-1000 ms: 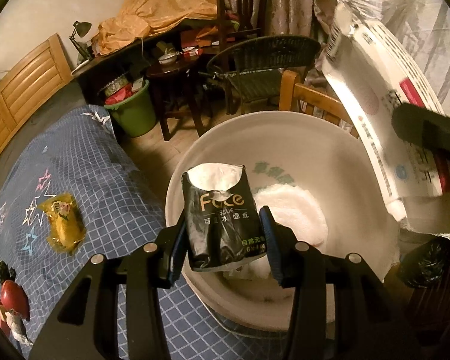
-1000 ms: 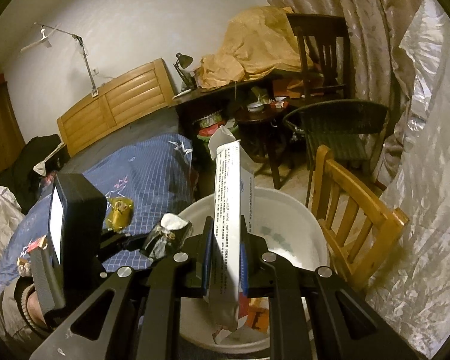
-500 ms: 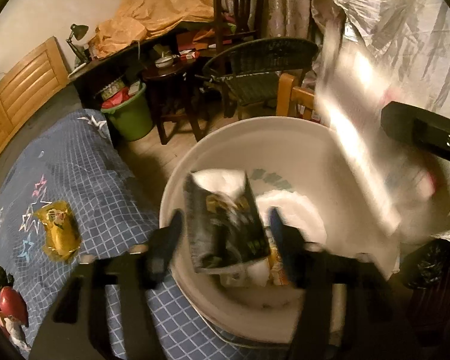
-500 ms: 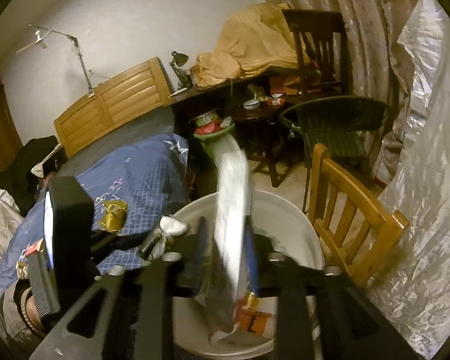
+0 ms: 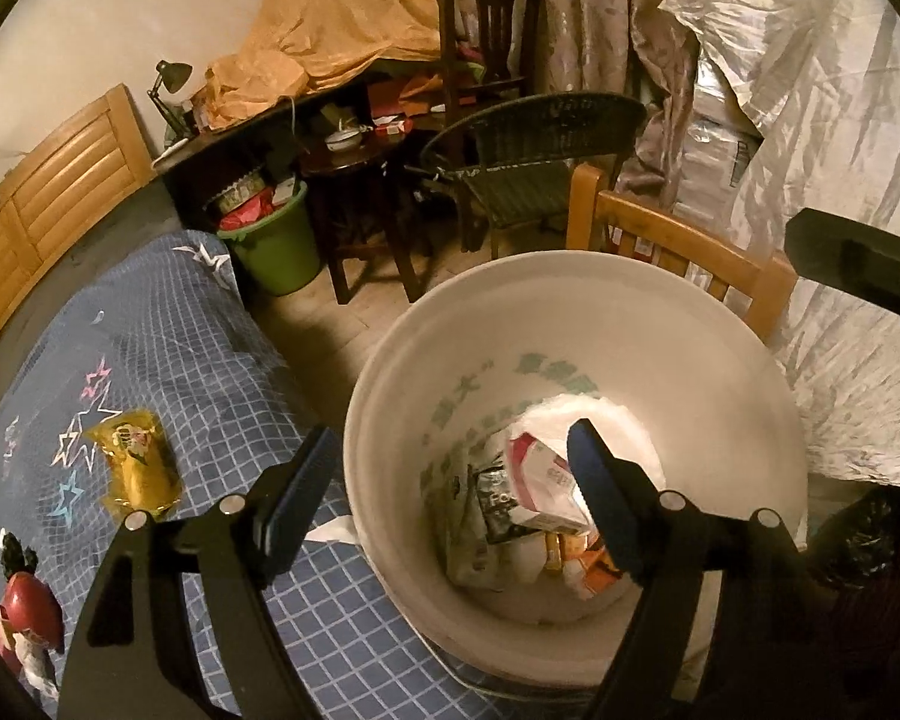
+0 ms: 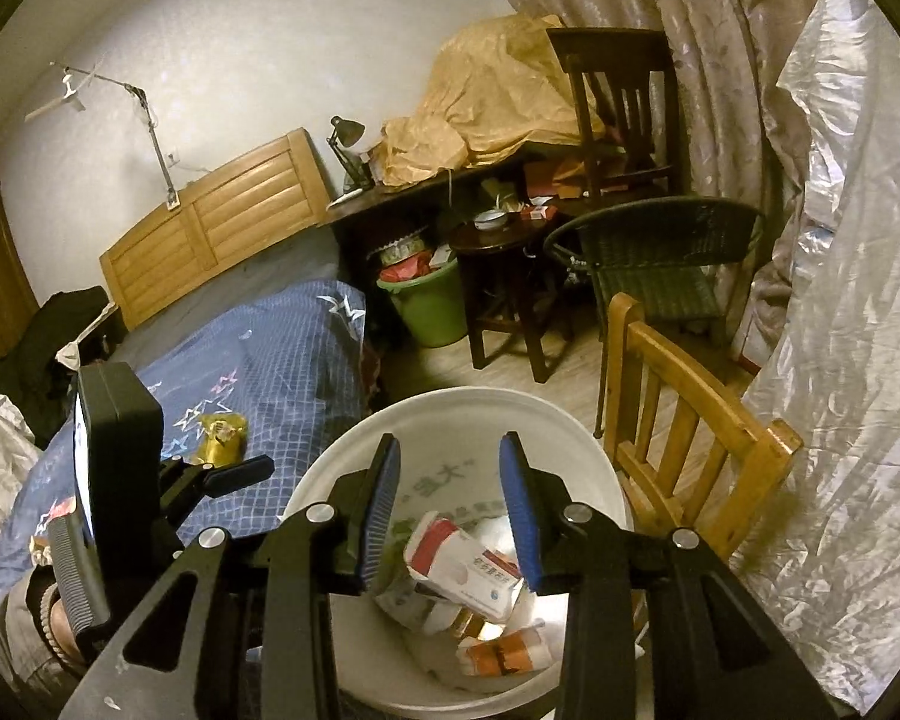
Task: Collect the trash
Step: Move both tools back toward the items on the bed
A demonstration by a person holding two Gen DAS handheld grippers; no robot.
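A white bucket (image 5: 570, 312) stands beside the bed and holds trash; it also shows in the right wrist view (image 6: 468, 414). The black tissue pack (image 5: 498, 504) and the white and red box (image 5: 540, 474) lie inside it; the box shows in the right wrist view (image 6: 468, 564) too. My left gripper (image 5: 444, 492) is open and empty over the bucket's near rim. My right gripper (image 6: 450, 504) is open and empty above the bucket. A yellow wrapper (image 5: 138, 468) lies on the blue checked bedspread (image 5: 180, 330).
A red toy (image 5: 27, 606) lies at the bed's near left. A wooden chair (image 6: 690, 450) stands right behind the bucket. A green bin (image 5: 276, 246), a dark stool, a wicker chair (image 5: 540, 144) and a cluttered desk are beyond. Silver plastic sheeting (image 5: 840, 180) hangs at right.
Both grippers opened. The black tissue pack dropped from the left gripper and the white box from the right gripper; both now lie in the bucket.
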